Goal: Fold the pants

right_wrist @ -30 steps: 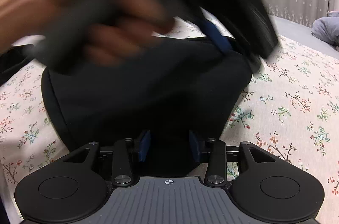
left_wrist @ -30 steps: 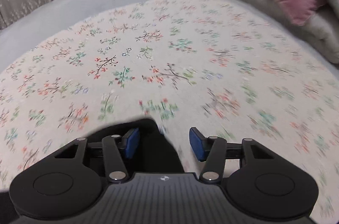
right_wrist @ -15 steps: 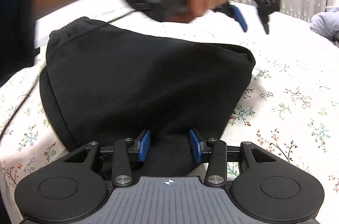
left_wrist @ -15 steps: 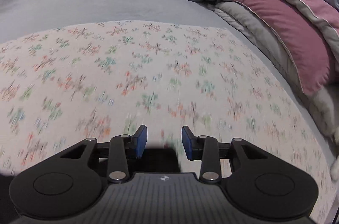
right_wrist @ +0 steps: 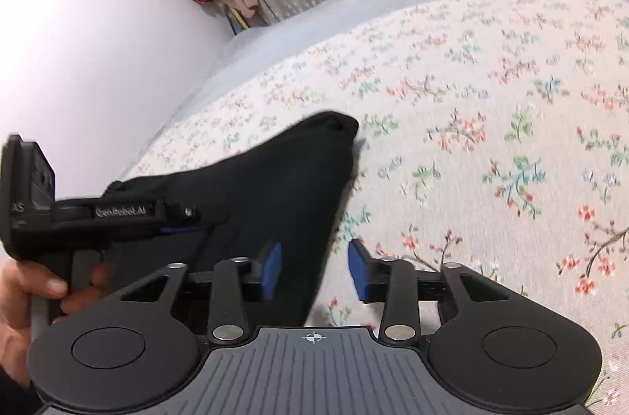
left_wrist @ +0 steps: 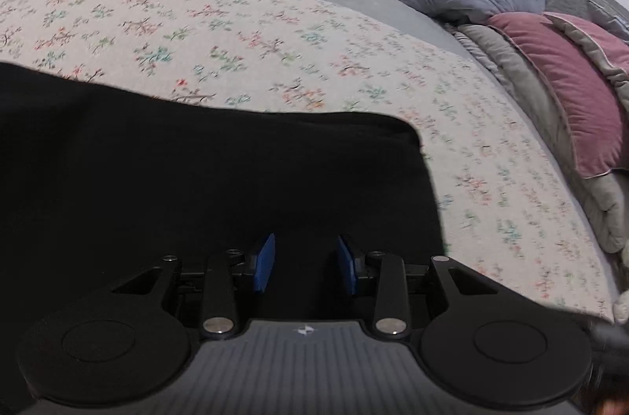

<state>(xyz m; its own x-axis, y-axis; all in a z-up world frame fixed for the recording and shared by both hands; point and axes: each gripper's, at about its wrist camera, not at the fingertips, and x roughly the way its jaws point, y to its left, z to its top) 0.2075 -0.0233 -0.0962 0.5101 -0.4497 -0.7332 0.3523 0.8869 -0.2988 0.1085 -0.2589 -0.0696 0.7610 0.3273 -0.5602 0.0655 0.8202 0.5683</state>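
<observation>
We see the black pants [left_wrist: 220, 187] lying folded on the flowery bed [left_wrist: 354, 61]. Our left gripper [left_wrist: 306, 263] and right gripper [right_wrist: 314, 267] both have fingers apart, holding nothing, just over the pants.

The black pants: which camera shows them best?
The left wrist view: the black pants spread wide across the floral bedspread, with a squared corner. The right wrist view shows only a narrow folded wedge, partly hidden by the left gripper.
</observation>
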